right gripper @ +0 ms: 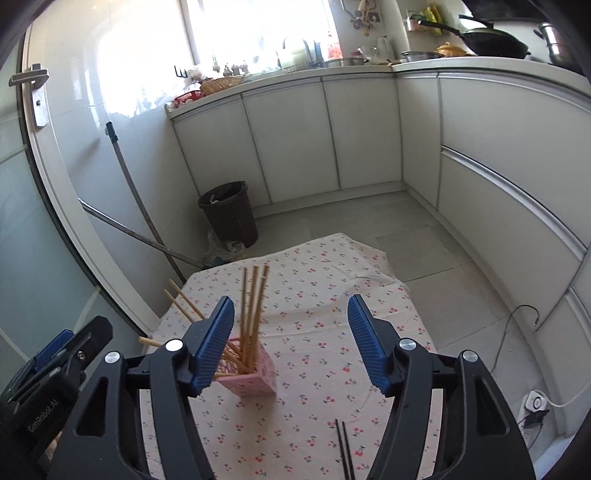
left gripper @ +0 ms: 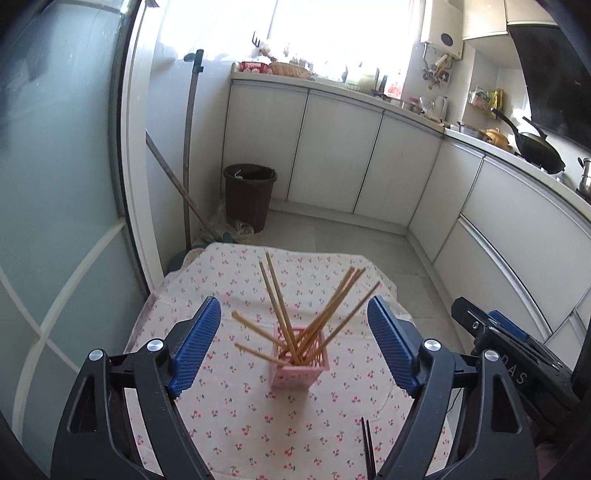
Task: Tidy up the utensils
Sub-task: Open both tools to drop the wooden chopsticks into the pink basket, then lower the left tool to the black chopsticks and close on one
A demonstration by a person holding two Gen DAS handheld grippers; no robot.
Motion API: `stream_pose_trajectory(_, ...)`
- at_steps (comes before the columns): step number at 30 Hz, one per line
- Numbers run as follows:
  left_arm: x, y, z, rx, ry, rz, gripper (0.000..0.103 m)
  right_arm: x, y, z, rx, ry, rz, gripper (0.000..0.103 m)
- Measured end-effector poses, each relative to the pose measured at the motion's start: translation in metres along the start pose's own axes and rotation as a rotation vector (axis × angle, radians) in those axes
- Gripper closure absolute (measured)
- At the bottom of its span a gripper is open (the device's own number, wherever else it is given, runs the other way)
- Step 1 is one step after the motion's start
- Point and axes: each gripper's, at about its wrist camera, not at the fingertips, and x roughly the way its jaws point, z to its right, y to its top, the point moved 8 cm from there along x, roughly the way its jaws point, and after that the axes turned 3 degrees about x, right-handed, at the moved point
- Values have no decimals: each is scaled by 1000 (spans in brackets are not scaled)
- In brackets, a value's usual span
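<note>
Home kitchen, small and lived-in. White cabinet doors point(left gripper: 332, 147) ran under L-shaped counter point(right gripper: 480, 68) from 12 round to 3 o'clock. Black wok point(left gripper: 535, 147) sat at 2 o'clock beside steel pots point(right gripper: 421, 55) and yellow lidded casserole point(right gripper: 448, 48). Wall-mounted water heater point(left gripper: 443, 37) hung beside bright window point(left gripper: 332, 33) at 12. Dark waste bin point(left gripper: 249, 195) stood on grey floor tiles at 11, mop handle point(left gripper: 190, 147) leaning by door frame. Cherry-print tablecloth point(left gripper: 240, 406) covered low table at 6.
</note>
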Motion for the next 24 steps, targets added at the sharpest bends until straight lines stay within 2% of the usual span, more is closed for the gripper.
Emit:
stream_pose_trajectory(8, 1, -27, 10, 29, -6, -50, 12, 2, -30, 29, 14, -70, -36, 25)
stream_pose_trajectory(17, 5, -50, 19, 63, 10, -77, 8, 4, -55, 57, 19, -130, -81, 16)
stream_pose_trajectory(24, 17, -66, 34, 103, 2, -127, 7, 3, -74, 83, 55, -126, -133, 11)
